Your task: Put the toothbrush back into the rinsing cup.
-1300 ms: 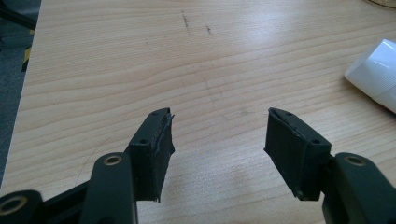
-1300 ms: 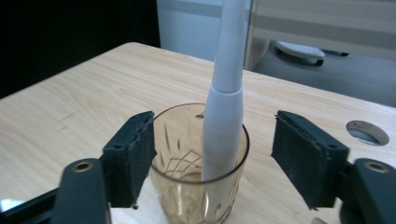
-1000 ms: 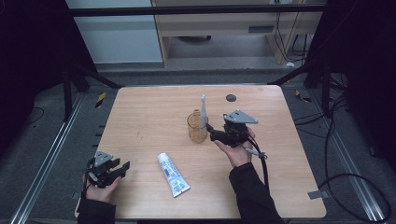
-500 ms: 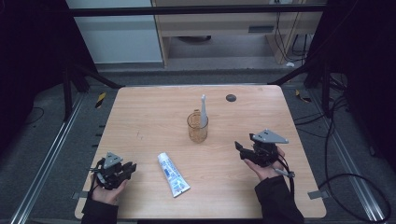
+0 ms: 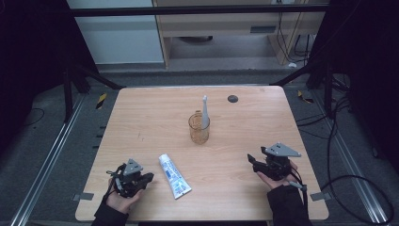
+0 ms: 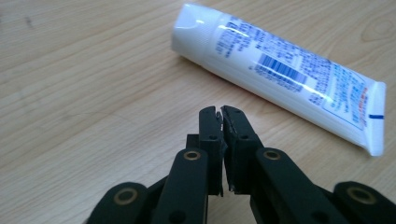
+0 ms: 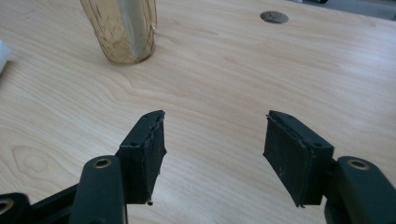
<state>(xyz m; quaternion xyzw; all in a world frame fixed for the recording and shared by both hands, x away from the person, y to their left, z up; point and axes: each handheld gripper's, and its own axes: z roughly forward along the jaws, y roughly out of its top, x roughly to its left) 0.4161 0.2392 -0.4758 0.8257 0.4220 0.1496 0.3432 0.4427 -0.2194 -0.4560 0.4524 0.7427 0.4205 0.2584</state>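
Left gripper view, your left gripper (image 6: 221,110) just clenched on nothing, white printed plastic toothpaste tube (image 6: 280,70) just beyond its tips, your right gripper (image 7: 212,135) released, narrowing, amber glass cup (image 7: 122,28) ahead-left.

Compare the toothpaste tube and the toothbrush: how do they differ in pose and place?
The tube lies flat on the table; the toothbrush stands nearly upright. The tube rests on bare wood near the left gripper; the toothbrush sits inside the amber cup at mid-table. Both are mostly white, and neither is held.
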